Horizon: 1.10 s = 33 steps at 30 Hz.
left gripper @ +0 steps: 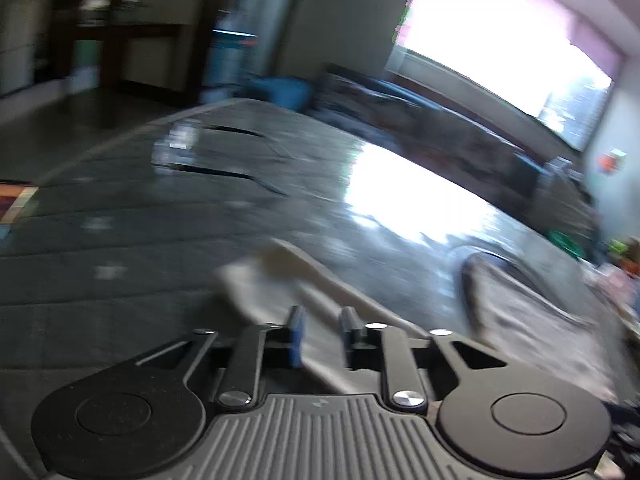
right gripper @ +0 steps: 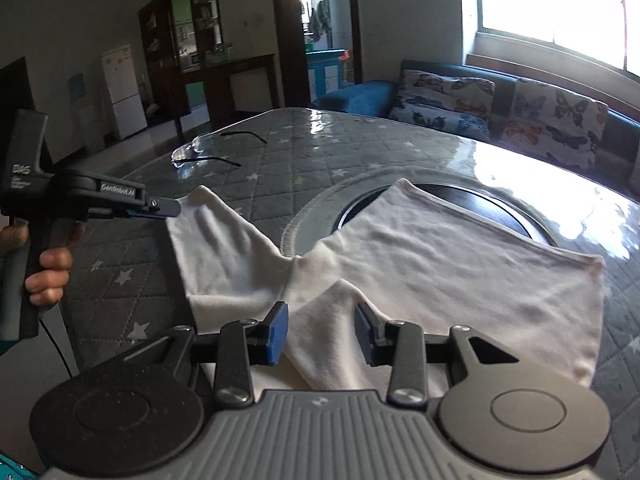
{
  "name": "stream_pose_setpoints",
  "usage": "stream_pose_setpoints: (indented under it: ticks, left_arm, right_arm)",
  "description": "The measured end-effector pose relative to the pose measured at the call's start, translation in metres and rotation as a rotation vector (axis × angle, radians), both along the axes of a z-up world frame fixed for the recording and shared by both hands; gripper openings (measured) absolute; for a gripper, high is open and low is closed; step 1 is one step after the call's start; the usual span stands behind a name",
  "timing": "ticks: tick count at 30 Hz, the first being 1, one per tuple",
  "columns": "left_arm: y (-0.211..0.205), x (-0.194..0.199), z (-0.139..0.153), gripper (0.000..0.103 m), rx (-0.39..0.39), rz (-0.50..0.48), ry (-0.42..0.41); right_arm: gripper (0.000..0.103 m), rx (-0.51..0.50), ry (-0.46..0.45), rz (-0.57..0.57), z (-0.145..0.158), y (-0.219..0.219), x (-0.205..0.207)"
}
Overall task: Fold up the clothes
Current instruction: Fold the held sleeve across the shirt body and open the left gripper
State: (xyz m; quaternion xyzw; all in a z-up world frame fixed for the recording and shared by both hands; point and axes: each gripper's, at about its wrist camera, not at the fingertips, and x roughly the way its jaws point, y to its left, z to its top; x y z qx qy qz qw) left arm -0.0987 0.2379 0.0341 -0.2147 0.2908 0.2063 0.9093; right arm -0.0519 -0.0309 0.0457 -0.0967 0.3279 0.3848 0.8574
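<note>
1. Very blurry all over in the left claw's view; only smears for the table top and the room behind.
2. In that blur, just a pale strip of the white cloth, running up from between the left claw tips.
3. Left claw open: a gap between its blue pads, with the cloth in the gap. Too smeared to tell if a pad touches it.
4. Seen from the right claw's side, left claw tip right at the far left corner of the cloth. Holding it or only touching? Cannot tell from there.
5. Only part of a hand to see on the left claw's handle, cut off at the picture's edge.
6. Right claw closed on a bunched fold of the cloth, pads pressed on both sides, near the table's close edge.
7. Near end of the cloth hidden under the right claw's body.
8. Dark round disc in the middle of the table, half covered by the cloth.
9. Cloth white and soft, wrinkled, with a sewn hem along its far edge. One part stretched toward the left side, a wider part spread flat toward the right edge.
10. Clear glasses near the far left corner of the table, well apart from the cloth.
</note>
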Motion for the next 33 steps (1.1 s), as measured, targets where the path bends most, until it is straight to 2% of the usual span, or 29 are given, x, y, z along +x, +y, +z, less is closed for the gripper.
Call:
stream_pose_setpoints:
  ticks: [2, 5, 10, 11, 14, 18, 27, 29, 33]
  left_arm:
    - [0.011, 0.002, -0.004, 0.046, 0.007, 0.054, 0.017]
    - [0.026, 0.008, -0.011, 0.046, -0.002, 0.08, 0.026]
    - [0.026, 0.023, -0.02, 0.043, 0.041, 0.082, 0.059]
    - [0.026, 0.024, -0.021, 0.033, 0.046, 0.088, 0.058]
    - [0.031, 0.027, -0.024, 0.01, 0.028, 0.077, 0.053]
    - [0.017, 0.023, -0.017, 0.006, 0.042, -0.016, 0.0]
    - [-0.07, -0.001, 0.009, 0.006, 0.053, -0.354, -0.167]
    - [-0.09, -0.003, 0.006, 0.006, 0.082, -0.42, -0.17]
    - [-0.115, -0.001, -0.007, 0.006, 0.092, -0.536, -0.145]
  right_arm:
    - [0.037, -0.001, 0.001, 0.013, 0.0, 0.007, 0.001]
    - [0.037, -0.005, -0.002, 0.03, 0.0, 0.013, 0.0]
    - [0.037, -0.019, -0.015, 0.044, 0.001, 0.019, -0.002]
    - [0.037, -0.02, -0.017, 0.044, 0.001, 0.02, -0.002]
    - [0.037, -0.018, -0.012, 0.039, 0.001, 0.019, -0.001]
    - [0.037, -0.007, 0.001, 0.037, 0.001, 0.017, 0.001]
    - [0.037, 0.118, 0.105, 0.013, 0.015, 0.007, 0.018]
    - [0.037, 0.151, 0.133, 0.007, 0.018, 0.006, 0.023]
    - [0.037, 0.192, 0.191, 0.003, 0.015, 0.013, 0.029]
